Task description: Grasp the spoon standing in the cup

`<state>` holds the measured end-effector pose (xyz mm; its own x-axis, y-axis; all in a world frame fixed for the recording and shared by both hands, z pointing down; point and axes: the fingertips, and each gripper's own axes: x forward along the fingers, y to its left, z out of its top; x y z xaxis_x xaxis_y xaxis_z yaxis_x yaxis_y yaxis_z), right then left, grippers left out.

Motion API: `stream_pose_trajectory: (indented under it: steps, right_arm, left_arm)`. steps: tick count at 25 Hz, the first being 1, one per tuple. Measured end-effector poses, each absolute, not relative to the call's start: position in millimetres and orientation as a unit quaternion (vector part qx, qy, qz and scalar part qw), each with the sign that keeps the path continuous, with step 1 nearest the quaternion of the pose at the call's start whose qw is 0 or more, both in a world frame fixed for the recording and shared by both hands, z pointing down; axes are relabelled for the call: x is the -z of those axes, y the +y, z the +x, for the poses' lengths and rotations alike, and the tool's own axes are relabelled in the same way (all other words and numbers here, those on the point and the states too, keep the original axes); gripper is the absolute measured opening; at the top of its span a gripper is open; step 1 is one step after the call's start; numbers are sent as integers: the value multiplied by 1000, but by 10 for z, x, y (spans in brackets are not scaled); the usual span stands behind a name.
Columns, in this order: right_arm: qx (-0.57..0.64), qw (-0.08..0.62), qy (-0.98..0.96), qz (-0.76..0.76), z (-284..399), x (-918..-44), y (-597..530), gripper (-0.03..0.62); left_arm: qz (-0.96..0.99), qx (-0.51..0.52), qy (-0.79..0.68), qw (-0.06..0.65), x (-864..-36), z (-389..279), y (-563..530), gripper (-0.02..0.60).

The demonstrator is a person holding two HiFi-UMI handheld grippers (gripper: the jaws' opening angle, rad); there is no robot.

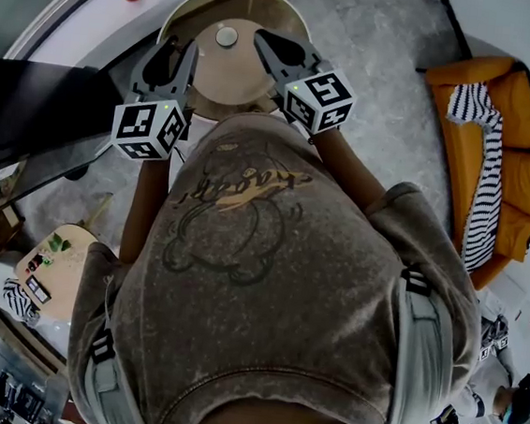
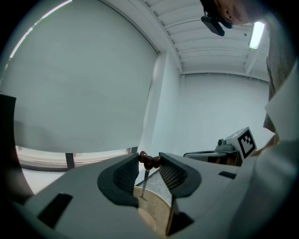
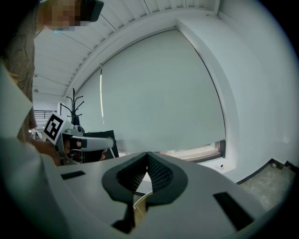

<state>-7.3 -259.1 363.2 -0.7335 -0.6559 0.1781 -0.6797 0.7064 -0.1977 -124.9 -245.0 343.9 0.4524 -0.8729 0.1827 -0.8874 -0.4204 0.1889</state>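
The left tongs (image 1: 177, 48) are closed on the spoon (image 2: 150, 161). Their ribbed pads pinch its brown knobbed top from both sides, with a gap between them no wider than the knob. I'd say the grip is up there because the knob is the thickest part and gives the pads something to bite. The thin metal stem below would probably slip or twist. The stem hangs down between the jaws, tilted with its lower end to the left, and that end is hidden behind the jaw body.

The cup (image 1: 226, 35) stands on the round desk (image 1: 225, 75), between the tips of the two grippers. From above no spoon shows in it, so I judge the spoon is already clear of it, carried just to its left. The left gripper view doesn't show the cup at all.

The right tongs (image 3: 147, 156) are closed tip to tip with nothing between them. They are held out nearly level on the other side of the cup, probably just parked out of the way.

There is little writing to read. The cubes (image 1: 319, 97) on both grippers carry black-and-white square markers, which are patterns, not words. The person's shirt (image 1: 242, 251) has a cartoon figure and a line of curly script that is too warped to make out. No brand shows on the cup or the spoon.
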Motion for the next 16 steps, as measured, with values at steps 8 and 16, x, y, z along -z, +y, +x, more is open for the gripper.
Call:
stream_pose_trajectory:
  steps: [8, 16]
  right_arm:
    - [-125, 46, -923, 362, -77, -3645, -2495, 17]
    - [-130, 47, -920, 365, -6, -3684, -2471, 17]
  left_arm:
    - [842, -31, -521, 135, -3484, -1278, -2365, 146]
    - [846, -37, -514, 141, -3523, -1179, -2365, 146]
